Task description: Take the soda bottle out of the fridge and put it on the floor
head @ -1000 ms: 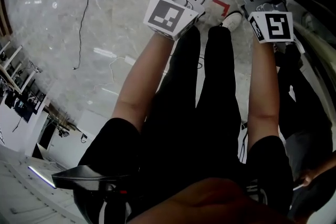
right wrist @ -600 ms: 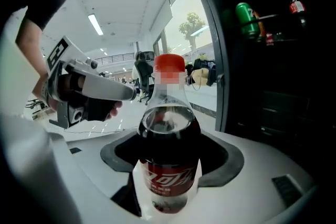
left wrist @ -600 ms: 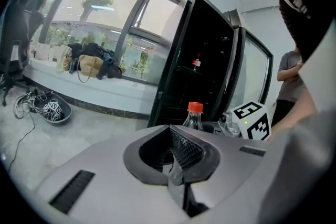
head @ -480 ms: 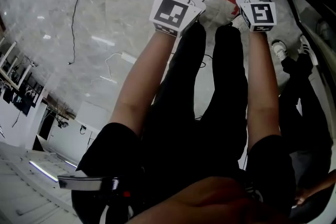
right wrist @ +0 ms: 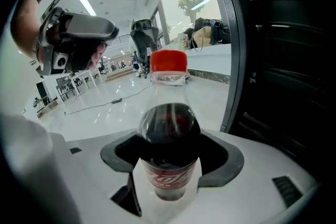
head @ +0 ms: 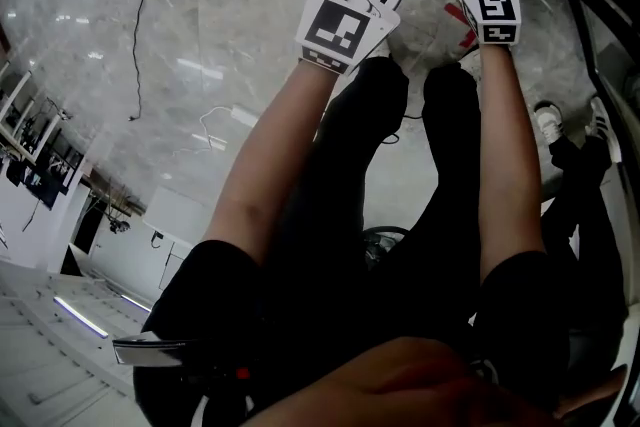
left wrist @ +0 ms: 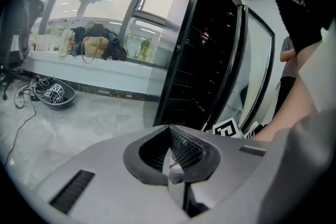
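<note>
Soda out of the fridge: we hold the one soda bottle (right wrist: pixel 169 128) just left of the fridge (right wrist: pixel 283 60), upright, with its single red cap (right wrist: pixel 168 62) on top. Our right gripper (right wrist: pixel 168 178) pinches it at the labelled belly. No view tells us whether its base touches the floor (head: pixel 200 15). Our left gripper (left wrist: pixel 172 168) is pressed together on nothing.

The fridge's upright edge hems the bottle in on the right. To the left, pale marble runs open and wide, crossed by one thin cable (head: pixel 140 35).

Only the head view shows both grippers side by side, with their two marker cubes (head: pixel 340 30), our bare forearms, a red floor mark (head: pixel 462 20) below the bottle, and two white shoes (head: pixel 545 115) at the right edge. Only the left gripper view shows the fridge's dark shelves from the front, a windowsill heaped with bags (left wrist: pixel 97 47), and a dark bowl-shaped thing (left wrist: pixel 55 96) on the floor. Only the right gripper view shows one office chair (right wrist: pixel 142 29) and a long, bright hall behind it.
</note>
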`<state>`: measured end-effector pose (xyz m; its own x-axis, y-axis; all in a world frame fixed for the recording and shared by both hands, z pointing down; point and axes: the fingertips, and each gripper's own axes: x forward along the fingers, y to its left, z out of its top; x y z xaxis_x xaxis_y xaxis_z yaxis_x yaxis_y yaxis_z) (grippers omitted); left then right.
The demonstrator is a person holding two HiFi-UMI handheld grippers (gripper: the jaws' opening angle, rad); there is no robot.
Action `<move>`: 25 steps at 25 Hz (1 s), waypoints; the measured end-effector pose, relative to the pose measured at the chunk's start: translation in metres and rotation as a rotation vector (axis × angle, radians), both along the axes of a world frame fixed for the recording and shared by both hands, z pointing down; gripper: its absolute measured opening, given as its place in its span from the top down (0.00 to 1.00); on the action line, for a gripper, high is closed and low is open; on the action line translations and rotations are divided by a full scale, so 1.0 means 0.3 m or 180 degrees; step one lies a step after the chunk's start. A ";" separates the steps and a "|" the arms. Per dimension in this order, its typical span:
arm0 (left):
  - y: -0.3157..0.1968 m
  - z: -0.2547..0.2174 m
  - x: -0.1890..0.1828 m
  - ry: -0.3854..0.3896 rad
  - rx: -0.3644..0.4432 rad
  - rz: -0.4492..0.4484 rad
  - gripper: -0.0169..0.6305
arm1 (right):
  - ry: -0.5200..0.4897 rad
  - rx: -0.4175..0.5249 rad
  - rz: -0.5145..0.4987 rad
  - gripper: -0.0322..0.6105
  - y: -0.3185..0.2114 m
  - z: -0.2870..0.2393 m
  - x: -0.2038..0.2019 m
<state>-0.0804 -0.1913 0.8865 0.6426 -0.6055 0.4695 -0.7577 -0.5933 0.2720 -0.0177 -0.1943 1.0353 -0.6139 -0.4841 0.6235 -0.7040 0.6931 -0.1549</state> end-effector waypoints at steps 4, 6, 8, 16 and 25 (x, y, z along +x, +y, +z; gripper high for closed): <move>0.011 0.079 -0.028 -0.0040 -0.0049 -0.0005 0.97 | 0.0168 -0.0076 -0.0050 0.45 -0.014 0.161 -0.010; 0.019 0.098 -0.034 -0.0034 -0.0071 -0.0022 0.97 | 0.0253 -0.0134 -0.0105 0.45 -0.006 0.219 -0.013; 0.022 0.105 -0.036 -0.0027 -0.0084 -0.0028 0.97 | 0.0353 -0.0166 -0.0168 0.45 0.004 0.258 -0.015; 0.023 0.109 -0.054 -0.0016 -0.0129 -0.0081 0.97 | 0.0654 -0.0190 -0.0589 0.45 0.071 0.322 -0.058; 0.008 0.089 -0.070 -0.0010 -0.0133 -0.0123 0.97 | 0.0664 -0.0272 -0.0700 0.45 0.116 0.338 -0.061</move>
<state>-0.1013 -0.1888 0.9131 0.6178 -0.6095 0.4968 -0.7806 -0.5518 0.2936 -0.0360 -0.1595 1.1365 -0.5525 -0.2944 0.7798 -0.5614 0.8229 -0.0871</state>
